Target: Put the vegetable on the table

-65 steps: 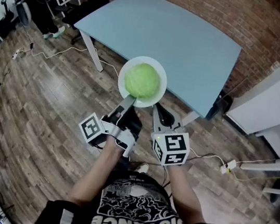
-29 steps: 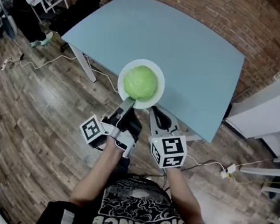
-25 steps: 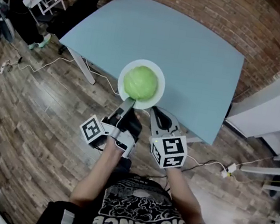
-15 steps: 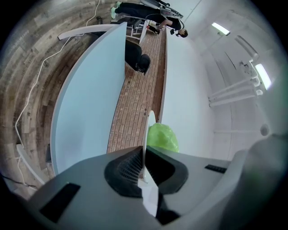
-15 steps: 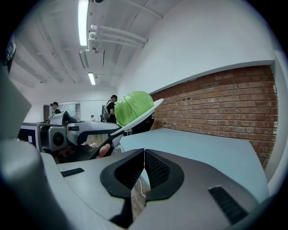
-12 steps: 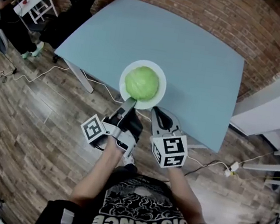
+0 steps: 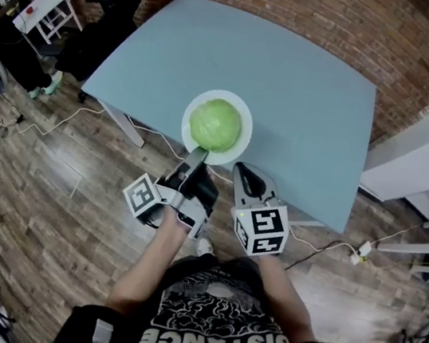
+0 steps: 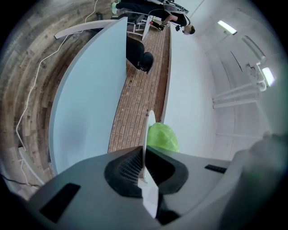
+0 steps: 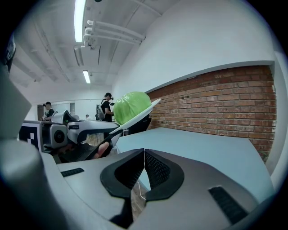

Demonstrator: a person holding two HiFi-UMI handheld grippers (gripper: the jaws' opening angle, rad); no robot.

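The cabbage [image 7: 215, 124] is bright yellow-green with paler veins. It sits on a plain white plate [image 7: 232, 155] at the near edge of the desk [image 7: 293, 82], whose top is a flat pale blue with no pattern. Beyond the desk, the brick wall [image 7: 328, 15] is red-brown, gridded with pale mortar lines. Beside the desk, the wooden floor [image 7: 51, 181] is brown-grey planks with streaked grain, crossed by a white cable [image 7: 61, 120]. In front of the desk, the left gripper [image 7: 197, 154] and right gripper [image 7: 246, 176] are grey with black ridged pads. Each carries a white cube printed with black square markers. The person's T-shirt [image 7: 211, 320] is black with white lettering and line-work.
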